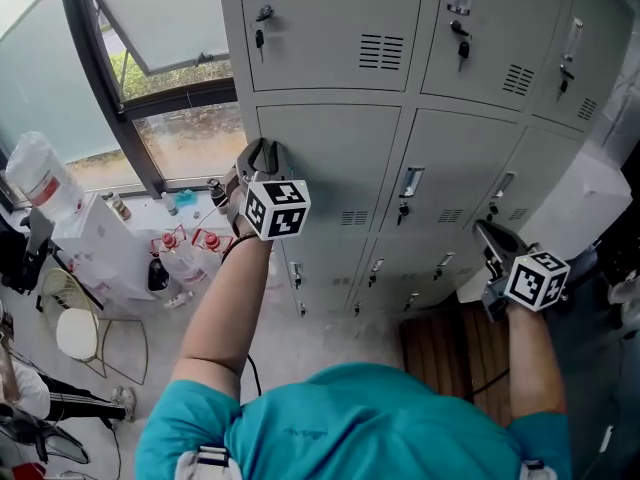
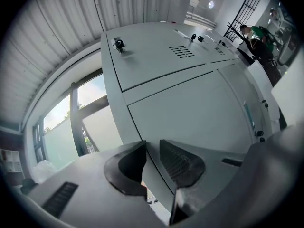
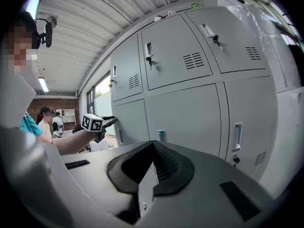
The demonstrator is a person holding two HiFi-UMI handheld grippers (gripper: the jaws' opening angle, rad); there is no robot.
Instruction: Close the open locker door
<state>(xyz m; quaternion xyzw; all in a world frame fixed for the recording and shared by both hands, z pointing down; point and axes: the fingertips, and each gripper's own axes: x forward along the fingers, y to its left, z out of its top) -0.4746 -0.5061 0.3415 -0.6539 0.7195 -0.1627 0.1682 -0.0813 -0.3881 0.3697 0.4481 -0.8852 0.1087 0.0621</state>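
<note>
Head view, left tongs: tips up at the top left corner of the locker door; we cannot confirm contact.
Head view, locker door: straight ahead of the left tongs; we see it level with the neighbouring doors.
Head view, right tongs: lower, well apart from the left tongs, tips toward the bottom row of the lockers.
Head view, window: left of the left tongs.
Left gripper view, left tongs: jaws apart by a narrow gap and nothing clamped; the door's grey panel lies just beyond the tips.
Left gripper view, key: in the lock of the door above the tips.
Right gripper view, right tongs: jaw tips together, nothing between them.
Right gripper view, door handle: right of the tips.
</note>
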